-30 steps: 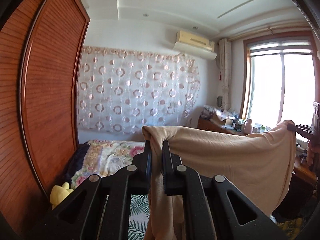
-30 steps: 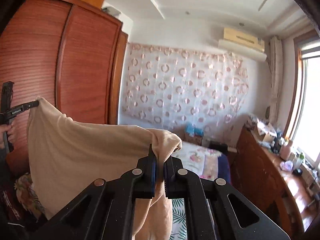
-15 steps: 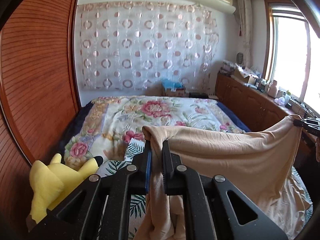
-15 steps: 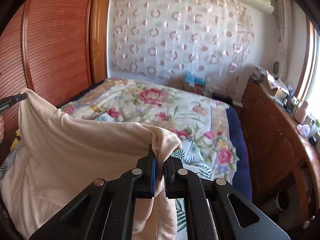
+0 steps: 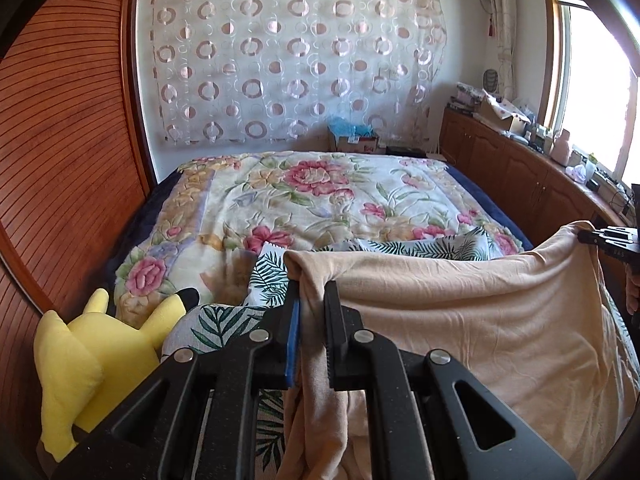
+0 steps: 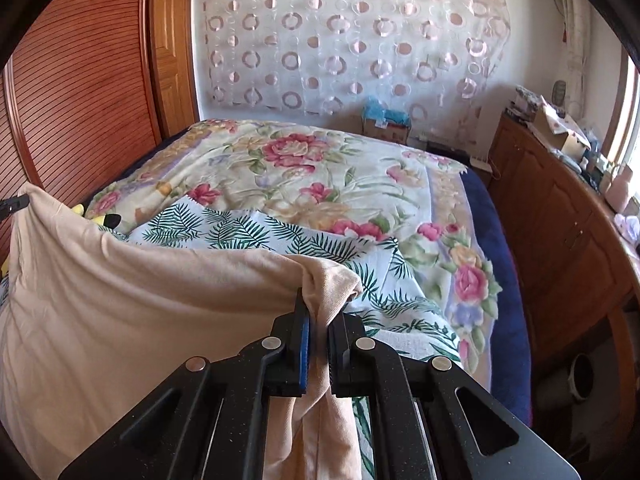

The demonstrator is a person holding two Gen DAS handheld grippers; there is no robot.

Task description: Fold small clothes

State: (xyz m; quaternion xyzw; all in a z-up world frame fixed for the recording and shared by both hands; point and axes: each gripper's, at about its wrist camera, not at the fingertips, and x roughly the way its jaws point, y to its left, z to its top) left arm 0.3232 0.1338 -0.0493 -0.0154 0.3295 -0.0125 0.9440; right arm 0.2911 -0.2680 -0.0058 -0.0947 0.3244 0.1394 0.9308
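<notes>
A beige garment hangs stretched between my two grippers over the near end of the bed. My left gripper is shut on one top corner, and cloth trails down between its fingers. My right gripper is shut on the other top corner of the beige garment. In the left wrist view the right gripper shows at the far right edge. The left gripper shows at the far left edge of the right wrist view. The garment's lower part sags onto the bed and is partly hidden.
A leaf-print cloth lies on the floral bedspread just beyond the garment. A yellow plush toy sits at the left near a wooden wardrobe. A low wooden cabinet with clutter runs along the right under the window.
Both grippers have come down and tipped toward the bed, still holding the garment's corners. The view went from ceiling and wall to the bedspread, and the garment's lower part now rests on the bed.
</notes>
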